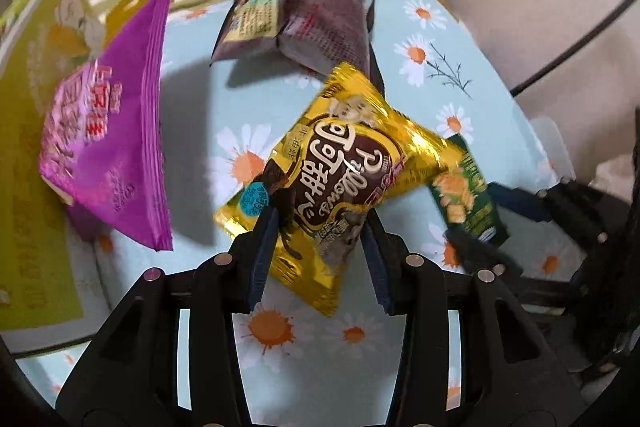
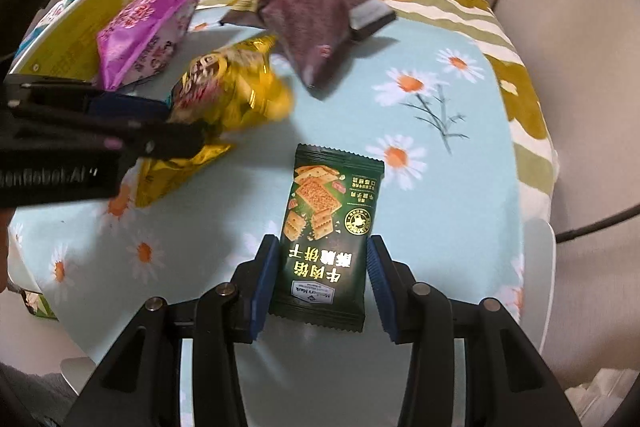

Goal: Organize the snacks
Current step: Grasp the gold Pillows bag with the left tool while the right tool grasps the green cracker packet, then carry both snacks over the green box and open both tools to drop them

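Note:
My left gripper (image 1: 320, 223) is shut on a gold snack bag (image 1: 340, 167) and holds it over the floral tablecloth (image 1: 200, 99). The same gold bag (image 2: 236, 91) shows at the left of the right wrist view, held by the left gripper (image 2: 176, 131). My right gripper (image 2: 318, 251) is shut on a dark green cracker packet (image 2: 332, 227), which also shows in the left wrist view (image 1: 464, 203). A magenta bag (image 1: 108, 155) leans against a yellow-green box (image 1: 24, 131) at the left. A dark purple bag (image 1: 304, 15) lies at the back.
The round table is covered by the light blue daisy cloth (image 2: 440, 155), with a green-striped cloth (image 2: 516, 75) at its far edge. The yellow-green box (image 2: 88, 23) stands at the far left. A black cable (image 2: 592, 227) runs at the right.

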A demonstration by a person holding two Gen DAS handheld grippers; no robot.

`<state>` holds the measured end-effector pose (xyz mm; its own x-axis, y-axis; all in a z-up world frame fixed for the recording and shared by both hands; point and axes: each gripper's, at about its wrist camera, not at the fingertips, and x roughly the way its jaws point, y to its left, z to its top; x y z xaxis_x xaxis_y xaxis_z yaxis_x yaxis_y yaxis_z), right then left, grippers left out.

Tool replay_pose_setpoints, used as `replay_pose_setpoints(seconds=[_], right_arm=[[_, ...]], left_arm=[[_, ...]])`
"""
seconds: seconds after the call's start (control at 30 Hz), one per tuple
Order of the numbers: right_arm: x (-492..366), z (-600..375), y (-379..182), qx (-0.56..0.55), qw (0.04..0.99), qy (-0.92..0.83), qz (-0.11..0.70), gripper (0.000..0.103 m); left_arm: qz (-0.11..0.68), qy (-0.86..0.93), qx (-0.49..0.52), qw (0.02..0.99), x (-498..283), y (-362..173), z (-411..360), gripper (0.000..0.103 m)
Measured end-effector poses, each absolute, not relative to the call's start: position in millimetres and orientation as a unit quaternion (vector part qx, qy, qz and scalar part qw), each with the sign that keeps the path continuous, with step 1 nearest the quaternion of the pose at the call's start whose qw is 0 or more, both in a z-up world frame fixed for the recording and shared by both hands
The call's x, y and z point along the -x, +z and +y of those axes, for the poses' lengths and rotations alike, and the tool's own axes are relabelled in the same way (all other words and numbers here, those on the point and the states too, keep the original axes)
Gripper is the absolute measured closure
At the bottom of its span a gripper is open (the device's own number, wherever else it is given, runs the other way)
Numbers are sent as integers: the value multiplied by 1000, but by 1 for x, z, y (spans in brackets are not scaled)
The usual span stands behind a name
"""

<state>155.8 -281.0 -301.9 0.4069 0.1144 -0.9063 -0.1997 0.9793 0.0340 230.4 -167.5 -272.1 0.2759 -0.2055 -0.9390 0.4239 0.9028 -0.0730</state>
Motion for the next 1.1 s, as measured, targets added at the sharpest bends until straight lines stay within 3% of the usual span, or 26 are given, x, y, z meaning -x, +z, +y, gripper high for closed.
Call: replay_pose_setpoints(seconds=[0.13,0.17,0.2,0.27,0.53,0.6,0.7,0.97,1.1], right_arm=[[-163,-294,-304,37,837,86,539,62],[-163,-295,-305,35,837,86,539,62],[-162,-295,-304,33,837,85,539,62],[-164,-293,-306,32,838,84,539,62],[-164,-294,-306,27,840,84,536,62],[-164,-295,-307,23,840,85,536,62],[-169,-296,-307,22,840,86,535,62],[-180,-296,-307,6,837,73,542,60],[-193,-292,-307,2,832,60,551,51]], left_arm=[[547,-211,-125,801,-233,-259,-178,60],[544,-211,-137,800,-236,-258,-181,43],[542,-211,-149,800,-239,-258,-183,17],[530,-218,-166,802,-246,-258,-187,5],[549,-256,-163,779,-265,-277,-194,9],[555,-261,-160,773,-264,-282,-195,29],[565,-262,-162,765,-263,-290,-197,48],[567,-253,-143,771,-254,-291,-193,49],[572,-240,-126,774,-253,-291,-186,49]])
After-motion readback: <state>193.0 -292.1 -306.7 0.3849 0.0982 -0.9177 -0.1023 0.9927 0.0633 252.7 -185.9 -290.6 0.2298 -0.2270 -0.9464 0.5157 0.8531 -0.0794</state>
